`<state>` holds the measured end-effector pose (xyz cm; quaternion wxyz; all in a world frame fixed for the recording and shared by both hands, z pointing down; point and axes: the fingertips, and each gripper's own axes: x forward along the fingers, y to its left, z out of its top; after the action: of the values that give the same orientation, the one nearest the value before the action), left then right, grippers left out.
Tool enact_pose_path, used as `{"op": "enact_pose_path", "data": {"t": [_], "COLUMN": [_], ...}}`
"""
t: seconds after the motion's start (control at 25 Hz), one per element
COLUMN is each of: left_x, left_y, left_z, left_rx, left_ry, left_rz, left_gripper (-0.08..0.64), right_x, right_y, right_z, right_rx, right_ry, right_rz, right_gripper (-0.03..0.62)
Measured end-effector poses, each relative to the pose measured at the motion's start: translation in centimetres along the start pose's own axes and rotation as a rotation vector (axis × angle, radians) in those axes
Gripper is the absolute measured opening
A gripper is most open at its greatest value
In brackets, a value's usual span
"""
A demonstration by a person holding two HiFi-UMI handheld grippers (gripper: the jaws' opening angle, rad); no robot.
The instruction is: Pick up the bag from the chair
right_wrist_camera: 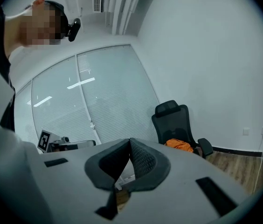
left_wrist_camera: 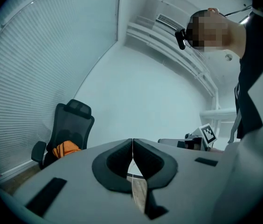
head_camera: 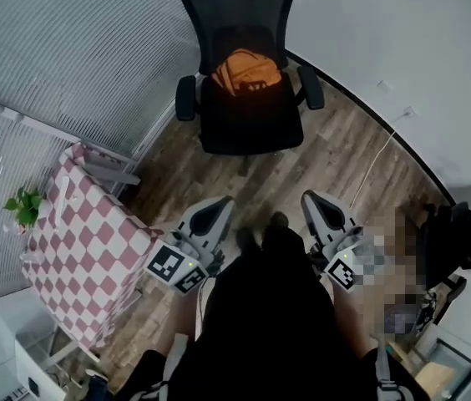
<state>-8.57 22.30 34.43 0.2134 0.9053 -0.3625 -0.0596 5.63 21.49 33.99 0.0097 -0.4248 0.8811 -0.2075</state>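
An orange bag (head_camera: 246, 72) lies on the seat of a black office chair (head_camera: 248, 115) at the far end of the wooden floor. It also shows small in the left gripper view as the orange bag (left_wrist_camera: 65, 149) and in the right gripper view as the orange bag (right_wrist_camera: 180, 145). Both grippers are held close to the person's body, well short of the chair. My left gripper (head_camera: 217, 214) is shut with its jaw tips touching and nothing between them. My right gripper (head_camera: 317, 206) is shut too and holds nothing.
A small table with a red-and-white checked cloth (head_camera: 85, 241) and a green plant (head_camera: 23, 207) stands at the left. Blinds cover the window wall (head_camera: 68, 48). A white cable (head_camera: 377, 161) runs along the floor at the right, near dark objects (head_camera: 461, 232).
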Motion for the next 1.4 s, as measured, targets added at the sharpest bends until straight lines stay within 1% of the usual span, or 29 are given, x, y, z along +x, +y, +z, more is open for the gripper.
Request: {"op": "enact_pose_path", "data": {"t": [0.12, 0.2, 0.32, 0.44, 0.6, 0.88, 1.08, 1.2, 1.4], "left_x": [0.8, 1.6, 2.9, 4.6, 7.7, 14.2, 17.7, 19.2, 20.1], "left_y": [0.6, 1.1, 2.3, 3.8, 5.2, 6.0, 7.2, 7.9, 9.0], "left_z": [0.2, 0.3, 0.6, 1.6, 3.5, 5.9, 5.9, 5.7, 5.3], "left_rx": [-0.025, -0.018, -0.003, 0.003, 0.029, 0.066, 0.064, 0.058, 0.043], "left_ry": [0.004, 0.017, 0.041, 0.048, 0.037, 0.033, 0.032, 0.034, 0.044], "left_rz": [-0.009, -0.007, 0.016, 0.043, 0.066, 0.084, 0.125, 0.157, 0.195], "left_gripper": [0.034, 0.034, 0.034, 0.034, 0.034, 0.034, 0.034, 0.034, 0.034], "right_x": [0.8, 1.8, 3.9, 6.1, 8.7, 12.0, 13.7, 14.6, 16.0], "right_y": [-0.9, -1.6, -3.1, -4.8, -7.4, -12.1, -15.2, -16.8, -18.3], "right_z": [0.1, 0.3, 1.2, 2.8, 5.1, 8.7, 9.6, 9.7, 9.4], "right_rx": [0.018, 0.02, 0.027, 0.033, 0.012, 0.003, 0.028, 0.034, 0.053], "right_ry": [0.003, 0.007, 0.001, -0.011, -0.025, -0.028, -0.022, -0.002, 0.028], "right_rz": [-0.008, 0.001, 0.02, 0.05, 0.092, 0.145, 0.179, 0.203, 0.216], "right_gripper": [0.019, 0.018, 0.018, 0.019, 0.018, 0.019, 0.018, 0.018, 0.019]}}
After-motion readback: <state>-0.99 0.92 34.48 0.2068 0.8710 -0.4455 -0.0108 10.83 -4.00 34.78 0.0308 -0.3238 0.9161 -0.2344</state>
